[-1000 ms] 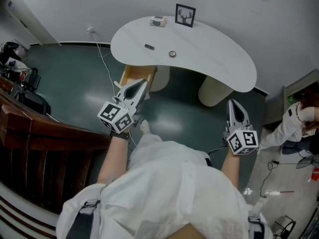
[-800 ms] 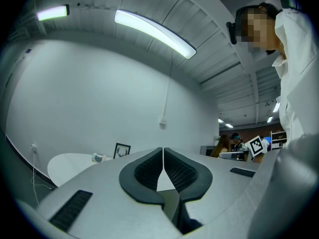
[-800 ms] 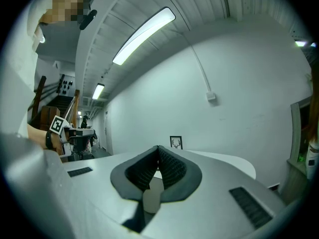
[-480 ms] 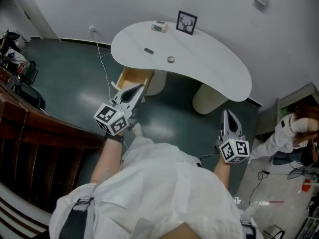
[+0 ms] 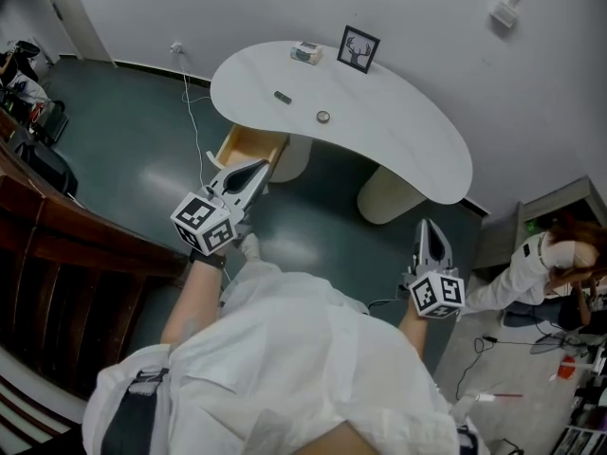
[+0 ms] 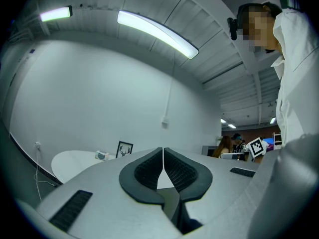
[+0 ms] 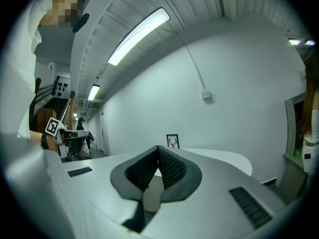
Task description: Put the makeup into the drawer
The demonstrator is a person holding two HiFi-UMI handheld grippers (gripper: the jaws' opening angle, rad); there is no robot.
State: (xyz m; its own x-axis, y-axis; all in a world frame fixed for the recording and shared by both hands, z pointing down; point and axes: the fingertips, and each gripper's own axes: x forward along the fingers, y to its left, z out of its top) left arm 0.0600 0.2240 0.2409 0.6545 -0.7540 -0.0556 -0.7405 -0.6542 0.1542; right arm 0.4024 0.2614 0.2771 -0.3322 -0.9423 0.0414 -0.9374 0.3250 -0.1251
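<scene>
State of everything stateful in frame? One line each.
Wooden drawer: pulled open under white curved table.
Black-framed deer picture: upright on the table.
Small dark stick: lying flat on the table.
Left gripper: shut, empty.
Right gripper: shut, empty.

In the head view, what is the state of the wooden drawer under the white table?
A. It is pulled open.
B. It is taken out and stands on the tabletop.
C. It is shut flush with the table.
A: the drawer sticks out from under the left end of the table, and its wooden inside shows from above.
</scene>
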